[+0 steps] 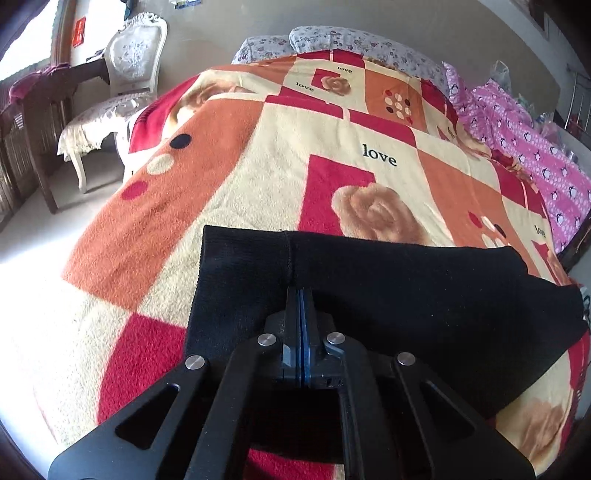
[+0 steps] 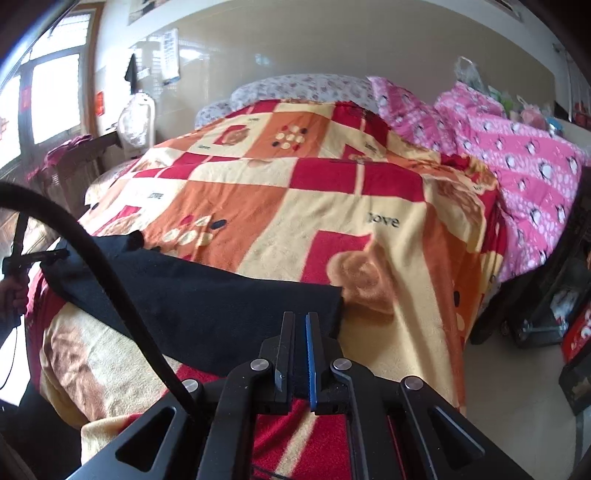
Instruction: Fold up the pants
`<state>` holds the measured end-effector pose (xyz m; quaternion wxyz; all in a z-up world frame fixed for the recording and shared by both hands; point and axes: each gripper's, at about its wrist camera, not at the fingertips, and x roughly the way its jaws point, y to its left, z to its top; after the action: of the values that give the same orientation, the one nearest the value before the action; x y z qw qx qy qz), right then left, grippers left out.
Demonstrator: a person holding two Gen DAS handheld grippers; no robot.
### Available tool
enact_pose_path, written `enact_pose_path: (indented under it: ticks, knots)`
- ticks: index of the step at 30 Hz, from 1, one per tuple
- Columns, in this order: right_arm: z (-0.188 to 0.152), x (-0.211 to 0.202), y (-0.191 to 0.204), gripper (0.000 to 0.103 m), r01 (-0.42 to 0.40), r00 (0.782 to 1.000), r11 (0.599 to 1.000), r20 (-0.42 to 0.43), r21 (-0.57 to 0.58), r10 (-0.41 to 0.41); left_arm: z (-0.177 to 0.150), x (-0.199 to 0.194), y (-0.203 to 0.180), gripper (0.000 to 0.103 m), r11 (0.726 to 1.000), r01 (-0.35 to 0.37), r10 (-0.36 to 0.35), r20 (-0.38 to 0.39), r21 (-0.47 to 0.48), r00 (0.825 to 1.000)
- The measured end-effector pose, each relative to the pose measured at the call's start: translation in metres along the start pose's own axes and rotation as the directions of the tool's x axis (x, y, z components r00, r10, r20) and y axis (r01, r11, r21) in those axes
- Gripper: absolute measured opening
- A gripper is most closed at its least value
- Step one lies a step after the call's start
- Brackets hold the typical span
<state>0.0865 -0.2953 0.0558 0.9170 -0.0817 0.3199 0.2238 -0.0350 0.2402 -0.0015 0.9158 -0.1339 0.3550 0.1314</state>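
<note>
While both grippers point down at the bed at a slant, the black pants (image 1: 388, 295) lie spread across the near end of a patchwork fleece blanket (image 1: 280, 147), and each tool has a bit of them. The left gripper (image 1: 300, 291) has its jaws pressed together right on the centre seam of the pants, pinching the cloth there; from its own camera the fabric fans out to either side of the tips. In the right wrist view you can see that same left gripper (image 2: 55, 254) way off at the left edge, gripped by a hand (image 2: 14, 291), tilted toward the far left corner of the pants (image 2: 207, 295). The right gripper (image 2: 300, 317) sits at the right edge of the pants with the black cloth between its two fingers, clamped on it, only a thin slot showing. A black cable (image 2: 110, 280) loops across that view in front of the pants.

Writing: the blanket has "love" printed in dark letters in several cream squares, the clearest just beyond the pants. There's a red sign (image 1: 78, 32) by the window but I can't read it. A pink penguin-print quilt (image 2: 517, 173) is bunched along the right side of the bed.
</note>
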Motion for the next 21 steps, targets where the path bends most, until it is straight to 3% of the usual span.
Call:
enact_pose_path:
  ticks: [7,11,14,15,16,18,19,21]
  knots:
    - [0.004,-0.004,-0.047,0.006,0.031,0.999,0.958,-0.015,0.287,-0.028,-0.010,0.000,0.000,0.003,0.999,-0.018,0.016,0.078,0.034,0.997]
    - [0.013,0.020,-0.009,0.007,-0.092,0.994,0.976,-0.037,0.198,0.102,-0.010,0.001,0.001,0.003,1.000,-0.006,0.004,0.087,0.024,0.996]
    - [0.018,0.061,-0.002,0.007,-0.086,0.990,0.977,-0.093,0.193,0.106,-0.012,0.000,0.001,0.003,1.000,0.005,-0.006,0.099,0.010,0.995]
    - [0.017,0.076,-0.008,0.007,-0.060,0.989,0.975,-0.122,0.214,0.088,-0.013,0.000,0.002,0.003,1.000,0.009,-0.009,0.101,0.002,0.995]
    - [0.012,0.094,-0.019,0.007,0.018,0.982,0.967,-0.187,0.255,0.031,-0.013,0.000,0.002,0.003,1.000,0.010,-0.010,0.102,-0.007,0.995]
    - [0.011,0.090,-0.034,0.007,-0.021,0.987,0.920,-0.136,0.391,0.081,-0.013,0.000,0.000,0.003,1.000,0.003,-0.002,0.105,-0.013,0.995]
    - [0.013,0.087,-0.035,0.007,-0.003,0.986,0.907,-0.150,0.422,0.073,-0.013,0.000,-0.002,0.003,1.000,-0.008,0.009,0.106,-0.007,0.994]
    - [0.018,0.073,-0.026,0.010,-0.003,0.995,0.911,-0.089,0.413,0.044,-0.014,-0.001,-0.006,0.003,0.999,-0.035,0.034,0.109,0.001,0.993]
